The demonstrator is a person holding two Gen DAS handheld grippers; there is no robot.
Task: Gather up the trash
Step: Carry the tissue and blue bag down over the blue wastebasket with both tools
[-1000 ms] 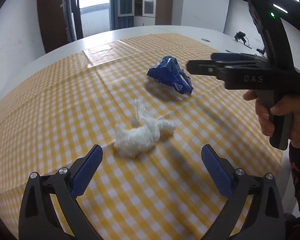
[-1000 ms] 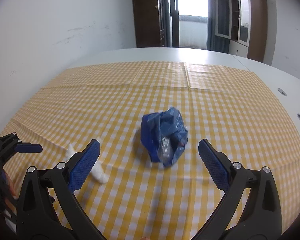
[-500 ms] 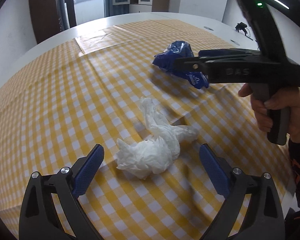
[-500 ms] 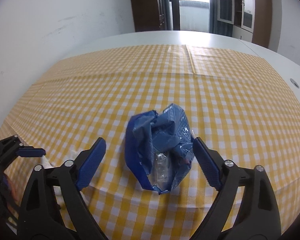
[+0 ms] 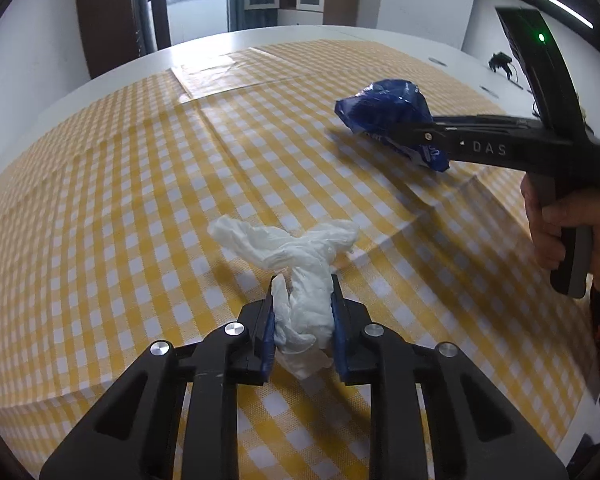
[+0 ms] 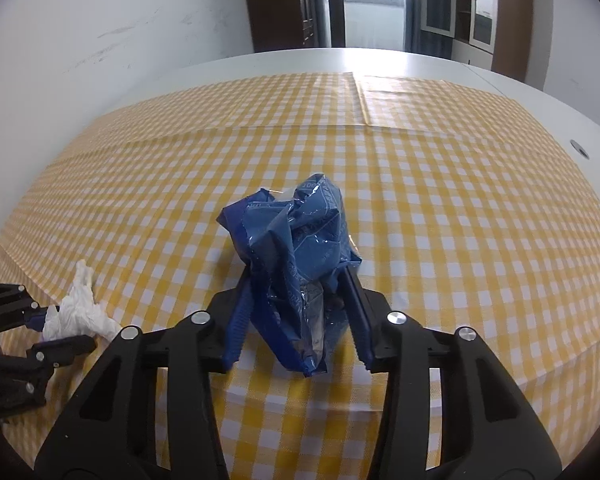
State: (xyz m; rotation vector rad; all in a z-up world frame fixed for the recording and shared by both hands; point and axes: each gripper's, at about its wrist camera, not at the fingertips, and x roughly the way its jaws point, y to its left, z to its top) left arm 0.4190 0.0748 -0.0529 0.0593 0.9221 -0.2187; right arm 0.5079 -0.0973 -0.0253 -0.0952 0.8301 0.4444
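Note:
My left gripper (image 5: 302, 284) is shut on a crumpled white tissue (image 5: 300, 256) that lies on the yellow checked tablecloth (image 5: 140, 184). My right gripper (image 6: 298, 276) is shut on a crumpled blue plastic wrapper (image 6: 300, 236), which still touches the cloth. In the left wrist view the right gripper (image 5: 428, 134) reaches in from the right and pinches the blue wrapper (image 5: 384, 108). In the right wrist view the left gripper (image 6: 44, 328) and the tissue (image 6: 80, 308) show at the lower left.
The cloth covers a white table (image 6: 380, 60) whose bare rim shows at the far side and right. The near table edge (image 6: 500, 380) drops away under my right gripper. A white wall and dark doors stand behind.
Both grippers have moved forward and down and closed: the left onto the white tissue, the right onto the blue wrapper. Both were open one second ago.

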